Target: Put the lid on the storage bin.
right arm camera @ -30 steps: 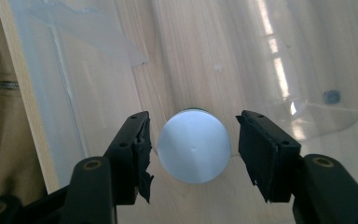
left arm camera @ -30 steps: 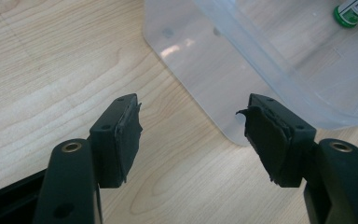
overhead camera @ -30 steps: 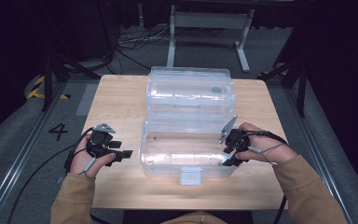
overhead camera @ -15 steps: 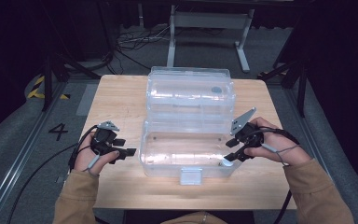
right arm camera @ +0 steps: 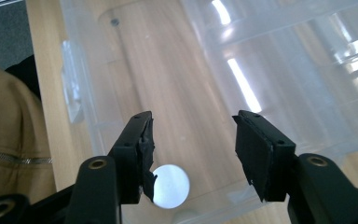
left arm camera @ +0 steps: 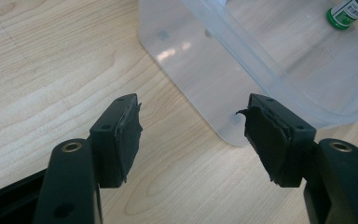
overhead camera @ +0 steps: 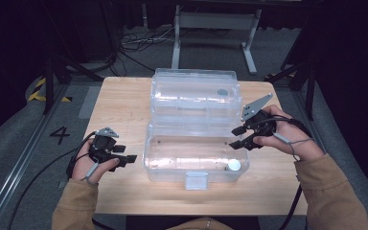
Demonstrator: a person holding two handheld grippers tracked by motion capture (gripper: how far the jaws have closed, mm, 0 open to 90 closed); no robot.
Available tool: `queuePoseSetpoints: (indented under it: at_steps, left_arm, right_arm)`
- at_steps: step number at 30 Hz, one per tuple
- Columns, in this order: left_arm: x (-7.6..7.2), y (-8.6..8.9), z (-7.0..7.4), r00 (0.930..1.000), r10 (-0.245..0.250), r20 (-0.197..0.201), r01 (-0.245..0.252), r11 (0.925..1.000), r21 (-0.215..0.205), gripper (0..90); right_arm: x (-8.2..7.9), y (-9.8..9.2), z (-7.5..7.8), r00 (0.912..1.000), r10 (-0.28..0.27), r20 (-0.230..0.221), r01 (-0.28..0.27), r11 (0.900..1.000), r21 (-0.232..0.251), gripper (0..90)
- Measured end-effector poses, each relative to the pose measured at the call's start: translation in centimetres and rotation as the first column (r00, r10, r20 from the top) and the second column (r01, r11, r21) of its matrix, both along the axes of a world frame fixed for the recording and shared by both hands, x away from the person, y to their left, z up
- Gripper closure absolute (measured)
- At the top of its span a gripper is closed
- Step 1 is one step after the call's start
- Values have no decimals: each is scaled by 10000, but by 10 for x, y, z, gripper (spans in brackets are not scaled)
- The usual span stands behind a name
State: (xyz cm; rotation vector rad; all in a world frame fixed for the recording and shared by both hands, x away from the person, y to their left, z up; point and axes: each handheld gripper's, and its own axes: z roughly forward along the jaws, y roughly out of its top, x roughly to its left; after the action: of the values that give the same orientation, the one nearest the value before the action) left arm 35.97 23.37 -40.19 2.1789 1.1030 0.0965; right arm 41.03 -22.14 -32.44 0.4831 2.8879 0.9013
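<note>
- Clear plastic bin (overhead camera: pixel 172 155) mid-worktop (overhead camera: pixel 124 105), lid open.
- Left claw (overhead camera: pixel 120 158) spread, empty, beside bin.
- Right claw (overhead camera: pixel 237 137) spread at bin's right rim.
- White-capped bottle (overhead camera: pixel 233 165) inside; label cut off.

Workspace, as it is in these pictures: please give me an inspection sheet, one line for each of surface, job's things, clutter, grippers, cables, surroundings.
Surface: light wooden table, bare around the box.
Job's things: clear plastic storage box, open, its hinged lid laid back behind it; a white-capped bottle with a green label lies inside near the right front corner.
Clutter: nothing seen.
Grippers: left gripper open, beside the box's left wall, holding nothing; right gripper open, raised at the box's right rim, holding nothing.
Cables: one trails from each gripper off the table; more lie on the floor behind.
Surroundings: grey floor with a "4" mark, metal stand behind.
</note>
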Motion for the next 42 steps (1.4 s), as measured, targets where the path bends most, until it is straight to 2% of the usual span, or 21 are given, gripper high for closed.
queuePoseSetpoints:
  at_steps: [4, 5, 8, 12, 15, 22, 29, 33, 38, 42]
  left_arm:
    - [-3, 3, 0, 10000, 63, -7, -63, 10000, -31, 362]
    - [-4, 4, 0, 10000, 64, 4, -64, 10000, -24, 362]
    - [-4, 4, 0, 10000, 91, -8, -91, 10000, -14, 361]
    - [-5, 4, 0, 9999, 102, -4, -102, 9999, -38, 360]
    - [-4, 4, 0, 10000, 88, 7, -88, 10000, -44, 360]
    - [-3, 3, -1, 10000, 61, -17, -61, 10000, -59, 359]
    - [-3, 4, 0, 10000, 59, 32, -58, 9999, -115, 359]
    - [-3, 4, -1, 10000, 53, 3, -53, 9999, -158, 360]
    - [-3, 4, -2, 10000, 80, -38, -81, 9998, -189, 360]
    - [-3, 4, -1, 10000, 55, -18, -55, 9998, -201, 360]
  right_arm:
    - [6, 2, 8, 9995, -212, 238, 209, 9997, 142, 473]
    - [10, 3, 13, 9985, -336, 435, 328, 9993, 202, 472]
    - [12, 4, 17, 9974, -479, 538, 460, 9983, 352, 472]
    - [20, 6, 25, 9924, -791, 946, 737, 9955, 592, 473]
    - [26, 7, 30, 9895, -1016, 1027, 936, 9924, 798, 479]
    - [42, 11, 37, 9763, -1751, 1269, 1631, 9816, 991, 486]
    - [58, 12, 37, 9615, -2229, 1606, 2050, 9713, 1210, 482]
    - [67, 13, 34, 9612, -2341, 1460, 2162, 9679, 1283, 496]
    - [76, 14, 28, 9701, -2208, 1006, 2115, 9727, 954, 567]
    - [80, 15, 23, 9759, -2112, 557, 2057, 9744, 912, 625]
